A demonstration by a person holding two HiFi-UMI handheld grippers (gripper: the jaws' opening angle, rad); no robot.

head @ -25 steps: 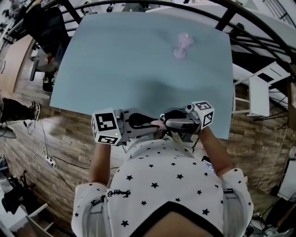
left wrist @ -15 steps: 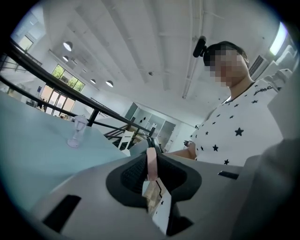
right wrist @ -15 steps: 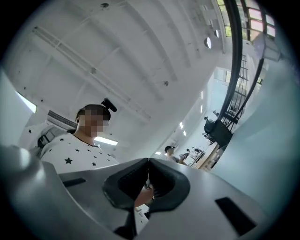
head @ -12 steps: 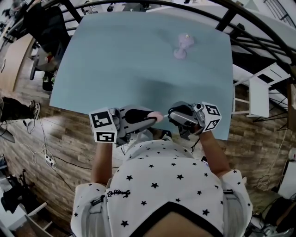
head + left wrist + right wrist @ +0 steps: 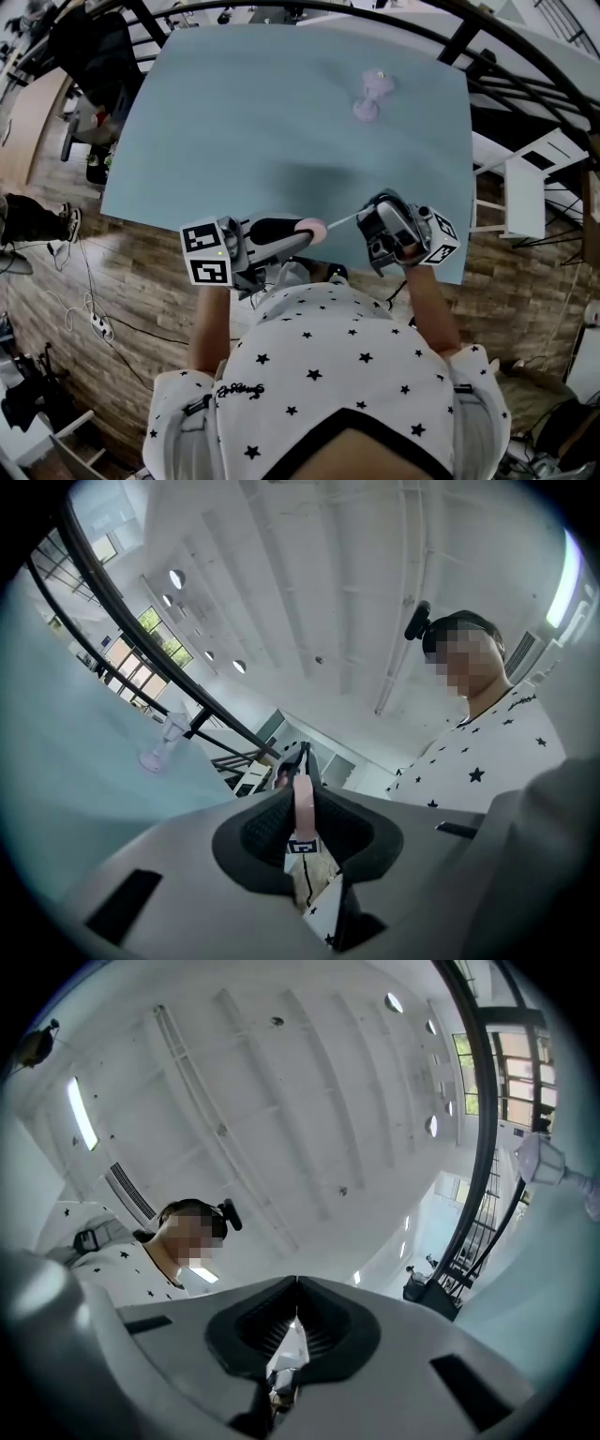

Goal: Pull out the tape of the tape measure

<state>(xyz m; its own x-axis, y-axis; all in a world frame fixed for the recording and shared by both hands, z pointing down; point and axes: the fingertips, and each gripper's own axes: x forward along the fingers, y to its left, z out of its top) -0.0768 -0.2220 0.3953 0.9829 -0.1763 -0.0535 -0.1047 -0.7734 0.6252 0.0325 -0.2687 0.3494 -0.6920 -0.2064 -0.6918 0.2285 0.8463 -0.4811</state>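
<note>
A small pink tape measure (image 5: pixel 310 228) sits between the jaws of my left gripper (image 5: pixel 298 232), just over the near edge of the light blue table (image 5: pixel 281 122). In the left gripper view its pink body (image 5: pixel 303 803) is pinched upright between the dark pads. A thin pale tape (image 5: pixel 343 221) runs from it to the right, to my right gripper (image 5: pixel 367 219). That gripper is shut on the tape's end, which shows as a white strip (image 5: pixel 289 1342) between the closed pads. Both grippers point upward, toward the ceiling.
A pale stemmed glass (image 5: pixel 369 95) lies far back on the table, right of centre. A white chair (image 5: pixel 523 192) stands off the table's right edge. A seated person's legs and shoes (image 5: pixel 37 225) are on the wooden floor at left, with cables nearby.
My right gripper has shut on the tape's end and moved right, away from the left gripper, drawing a short length of tape out. The left gripper has barely moved.
</note>
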